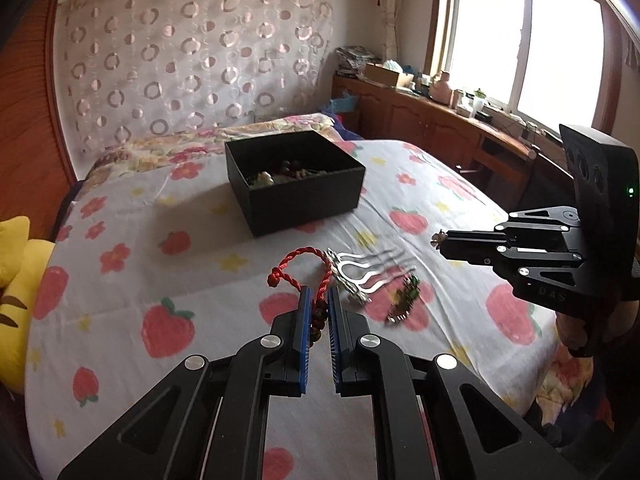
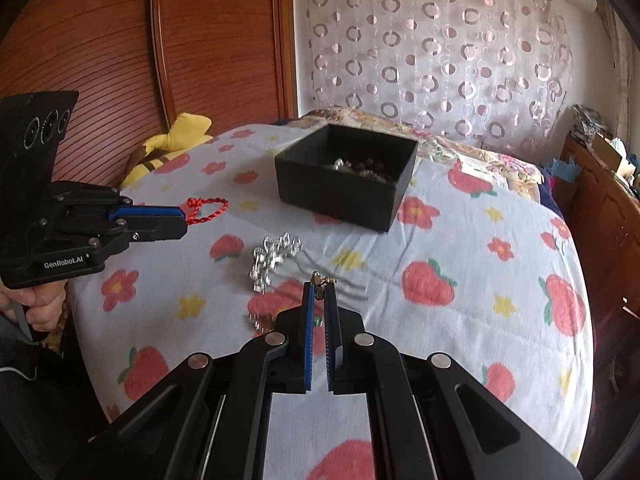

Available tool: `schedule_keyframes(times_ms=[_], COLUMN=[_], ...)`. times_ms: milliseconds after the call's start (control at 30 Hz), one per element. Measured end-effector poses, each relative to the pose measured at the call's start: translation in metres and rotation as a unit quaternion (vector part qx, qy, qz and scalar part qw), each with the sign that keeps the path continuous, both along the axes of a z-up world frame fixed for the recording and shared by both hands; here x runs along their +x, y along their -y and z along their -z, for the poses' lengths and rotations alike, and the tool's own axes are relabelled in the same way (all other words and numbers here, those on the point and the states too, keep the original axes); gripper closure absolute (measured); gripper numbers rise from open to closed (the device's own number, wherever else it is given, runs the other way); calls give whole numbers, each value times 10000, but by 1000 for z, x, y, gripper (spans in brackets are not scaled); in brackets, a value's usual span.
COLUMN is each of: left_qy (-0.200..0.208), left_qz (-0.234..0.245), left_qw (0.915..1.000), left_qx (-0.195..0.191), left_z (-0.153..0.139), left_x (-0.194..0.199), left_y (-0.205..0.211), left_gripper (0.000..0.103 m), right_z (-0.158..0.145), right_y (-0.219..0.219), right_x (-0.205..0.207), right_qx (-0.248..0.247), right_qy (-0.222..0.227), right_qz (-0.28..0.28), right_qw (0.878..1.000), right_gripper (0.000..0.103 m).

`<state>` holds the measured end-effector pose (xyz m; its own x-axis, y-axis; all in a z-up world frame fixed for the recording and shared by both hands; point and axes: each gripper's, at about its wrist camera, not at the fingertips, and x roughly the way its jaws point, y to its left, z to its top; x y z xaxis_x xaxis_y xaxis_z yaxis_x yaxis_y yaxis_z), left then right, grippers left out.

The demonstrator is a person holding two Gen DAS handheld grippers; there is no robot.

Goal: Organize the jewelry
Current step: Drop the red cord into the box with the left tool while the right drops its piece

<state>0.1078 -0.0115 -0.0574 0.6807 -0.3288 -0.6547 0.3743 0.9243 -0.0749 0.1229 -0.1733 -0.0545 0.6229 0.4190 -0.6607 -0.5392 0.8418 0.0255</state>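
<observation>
Two hand-held grippers and one black box (image 1: 296, 184) are seen, with two loose pieces left on the bedsheet (image 1: 200, 240): a silver hair fork (image 1: 360, 270) and a dark green beaded piece (image 1: 404, 300). The box stands open on the sheet, and a small heap of beads and trinkets, too blurred to be counted, is seen inside it. The sheet is white, printed with strawberries and flowers; a yellow plush toy (image 2: 168, 148) lies at its edge beside a wooden panel, a circle-patterned curtain (image 2: 432, 52) hangs behind, and a cluttered wooden cabinet (image 1: 432, 120) runs below a window. The left gripper (image 1: 319, 300) is closed on a red cord bracelet (image 1: 304, 268), whose loop hangs out beyond the fingertips, clear of the sheet and nearer than the box. The right gripper (image 2: 319, 290) is closed on a small gold-coloured trinket (image 2: 320, 282) pinched at its tips, with the hair fork just beside it on the sheet.
</observation>
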Motion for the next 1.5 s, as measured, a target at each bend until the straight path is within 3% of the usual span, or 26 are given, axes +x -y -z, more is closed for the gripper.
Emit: schedule_keyframes(times_ms=[467,767,1000,1200,1500], left_qy=[222,270,192,143,12], left_qz=[-232,-307,-438,-446,-397], left_qw=[9995,9992,9988,9989,9992], left_qx=[-65,16,38,92,109], left_z=[-16,-28,-31,-32,-27], left_x=[47,83,112,134,160], left_y=[-9,-12,-15,-8,4], left_gripper=[96,95,95,95,95], right_z=[-28,-18,-13,-13,-20], right_y=[-26,-40,-43,-41,-21], right_x=[78,120,124,127,118], right_qx=[78,-137,-221,-190,25], right_qy=[214,12,-12,-34,5], right_qz=[171,345,437,453,564], right_qw=[9996,9993,9988,9988,9984], right_gripper=[97,97,96,82,82])
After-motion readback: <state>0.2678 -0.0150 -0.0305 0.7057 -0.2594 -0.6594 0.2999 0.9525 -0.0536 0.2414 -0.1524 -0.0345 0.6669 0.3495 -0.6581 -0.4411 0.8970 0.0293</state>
